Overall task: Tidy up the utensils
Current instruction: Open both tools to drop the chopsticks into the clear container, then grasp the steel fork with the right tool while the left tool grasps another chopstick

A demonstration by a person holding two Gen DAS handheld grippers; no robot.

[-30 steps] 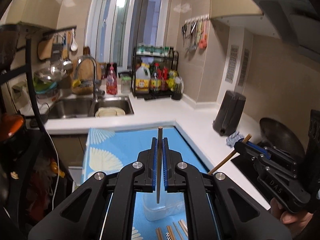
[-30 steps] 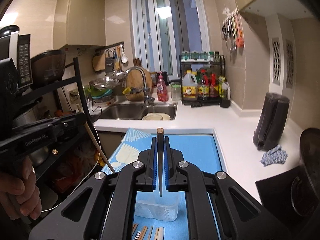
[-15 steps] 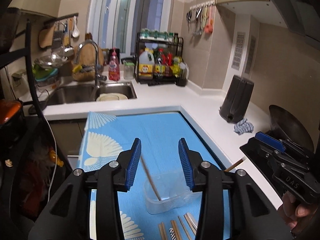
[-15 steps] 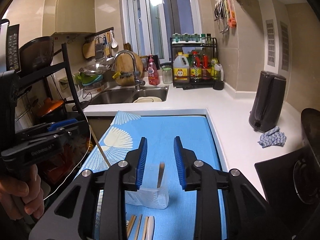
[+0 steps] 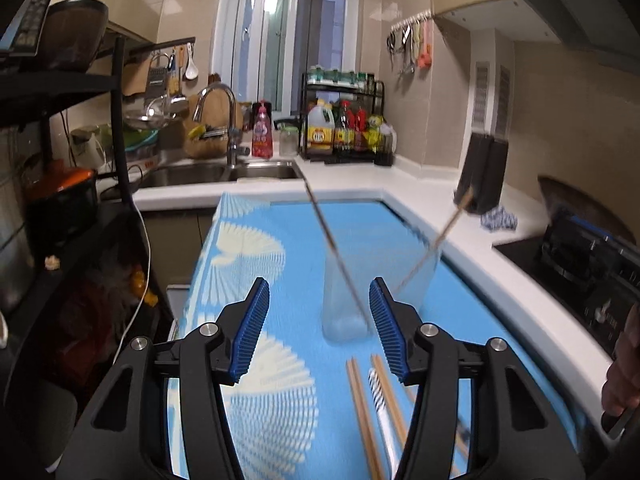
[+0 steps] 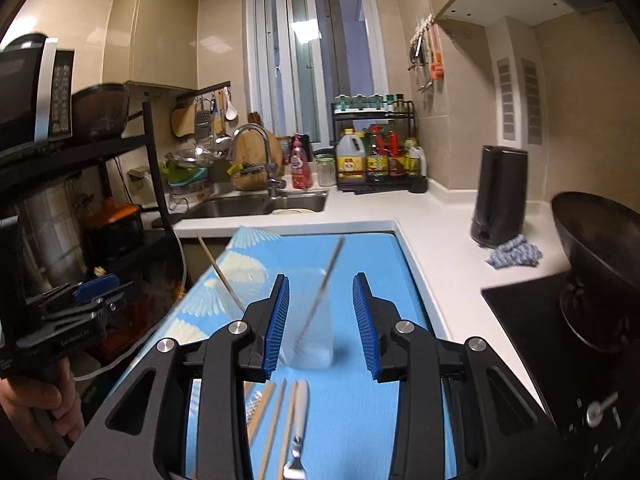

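**Left wrist and right wrist: two chopsticks lean in the cup, both jaws empty**

Left wrist view shows the left gripper (image 5: 318, 322) with its blue ribbed jaws opening, about half spread, and nothing pressed between them. Just beyond the tips stands a clear plastic cup (image 5: 348, 320) on the blue mat with white fan patterns (image 5: 256, 248). A dark thin chopstick (image 5: 328, 236) and a pale wooden chopstick (image 5: 448, 224) lean inside it, crossing apart at the top. Near the camera, under the right-hand finger, more wooden chopsticks (image 5: 362, 408) lie flat on the mat.

From the right wrist view, the right gripper (image 6: 322, 320) is also opening, its gap narrower, with no thing gripped. The cup sits ahead of the gap, blurred. Loose chopsticks and a fork-like utensil (image 6: 296, 440) lie below the jaws. A hand (image 6: 36, 404) holds the left gripper at the left edge.
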